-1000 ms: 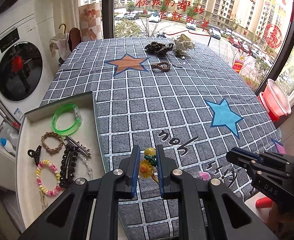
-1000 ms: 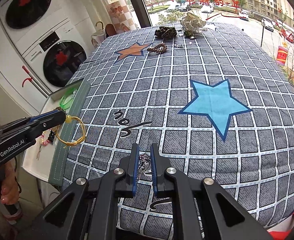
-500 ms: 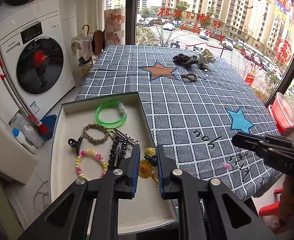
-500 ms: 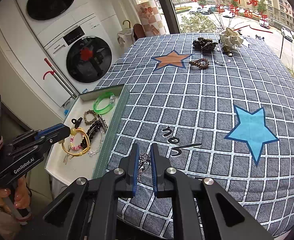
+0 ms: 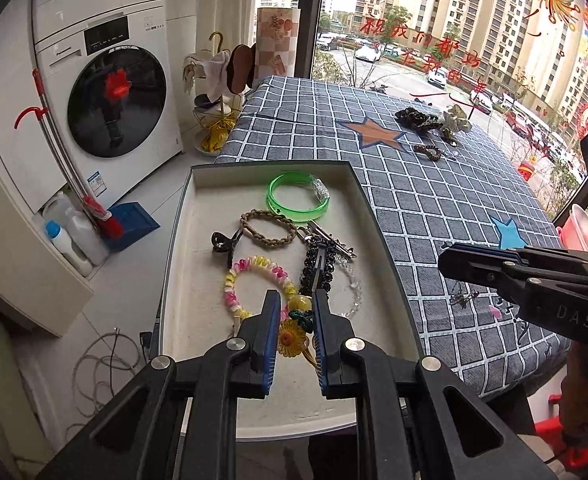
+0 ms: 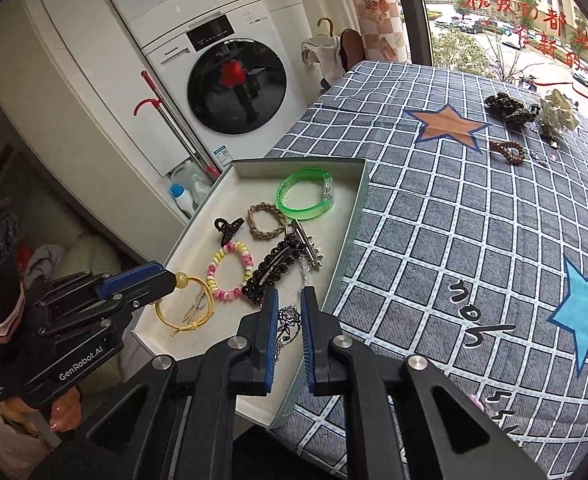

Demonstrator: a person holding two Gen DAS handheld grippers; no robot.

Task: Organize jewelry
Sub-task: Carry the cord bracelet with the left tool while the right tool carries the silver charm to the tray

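Over white shallow tray point(image 5: 181, 240), my left claw point(image 5: 296, 312) grips yellow sunflower hair tie point(image 5: 291, 338); right claw point(image 6: 285, 312) grips small silver chain ornament point(image 6: 286, 322)

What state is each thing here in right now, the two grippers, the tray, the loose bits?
left gripper: shut on a yellow flower bracelet, over the tray
right gripper: shut on a dark metal chain
tray: open, holding several pieces
green bangle: lying flat in tray
brown bead bracelet: loose on the checked cloth
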